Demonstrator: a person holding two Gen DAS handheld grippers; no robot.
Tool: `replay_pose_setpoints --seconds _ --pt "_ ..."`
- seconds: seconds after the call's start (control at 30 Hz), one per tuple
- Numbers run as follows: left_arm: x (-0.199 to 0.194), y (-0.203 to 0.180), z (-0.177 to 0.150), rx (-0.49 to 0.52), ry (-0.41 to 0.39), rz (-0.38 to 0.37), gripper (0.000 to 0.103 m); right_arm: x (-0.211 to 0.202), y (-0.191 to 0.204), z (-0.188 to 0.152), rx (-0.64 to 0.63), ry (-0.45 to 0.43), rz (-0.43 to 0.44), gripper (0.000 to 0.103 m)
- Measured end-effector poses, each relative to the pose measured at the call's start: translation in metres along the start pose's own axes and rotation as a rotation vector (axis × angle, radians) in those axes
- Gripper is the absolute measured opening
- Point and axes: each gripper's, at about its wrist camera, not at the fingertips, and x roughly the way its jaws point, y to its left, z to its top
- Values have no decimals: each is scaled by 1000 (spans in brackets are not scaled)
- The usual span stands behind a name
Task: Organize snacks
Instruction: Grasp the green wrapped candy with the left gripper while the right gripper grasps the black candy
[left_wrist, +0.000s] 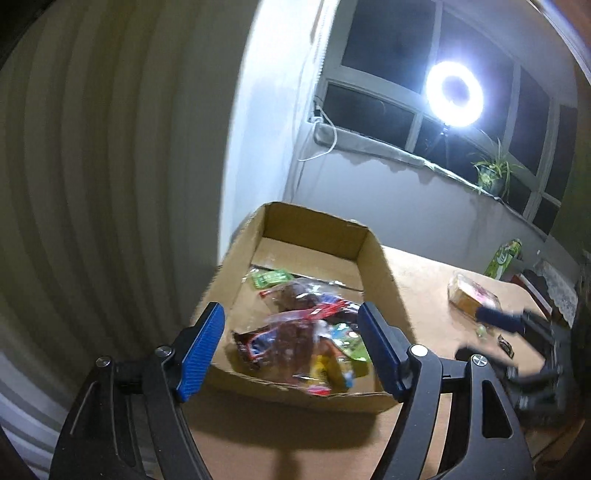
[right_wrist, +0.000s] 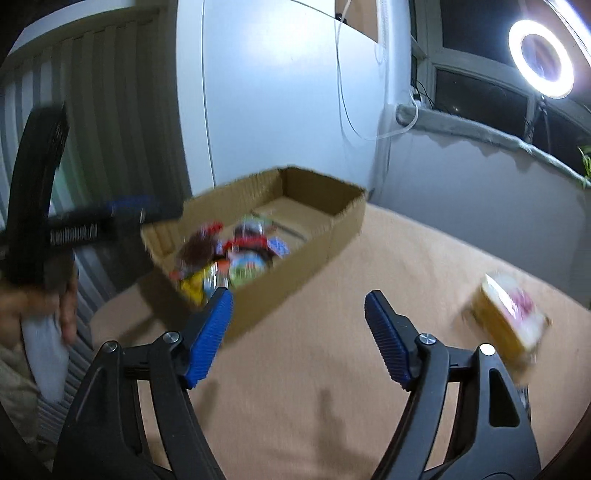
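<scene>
Snacks (left_wrist: 303, 343): a blurred heap of wrapped packets lay in the near end of the cardboard box (left_wrist: 376, 251) on the worktop (right_wrist: 351, 295); labels were unreadable. Wrapped loaf (right_wrist: 506, 321): smeared, apart on the worktop. Left claw (left_wrist: 291, 354) and right claw (right_wrist: 299, 332): both gaped wide, gripping nothing.

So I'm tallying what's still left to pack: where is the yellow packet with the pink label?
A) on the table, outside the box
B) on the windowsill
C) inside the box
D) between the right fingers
A: the packet lies on the table, apart from the box, and off to the side of the open right gripper, which holds nothing.
</scene>
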Motion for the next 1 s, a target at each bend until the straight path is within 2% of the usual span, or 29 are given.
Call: replay_pose_setpoints --seconds 0.33,0.7,0.83,1.0 --pt "0 -79 -6 117 28 -116 75 -38 -46 -59 52 60 -105 77" --pt "22 -161 -23 233 119 -232 75 -76 -105 -87 132 65 -213 77" --pt "37 -185 -28 249 164 -285 75 -87 -127 -99 165 83 -252 77" --pt "52 -209 -32 269 202 -313 75 -99 -149 -108 198 95 -275 77"
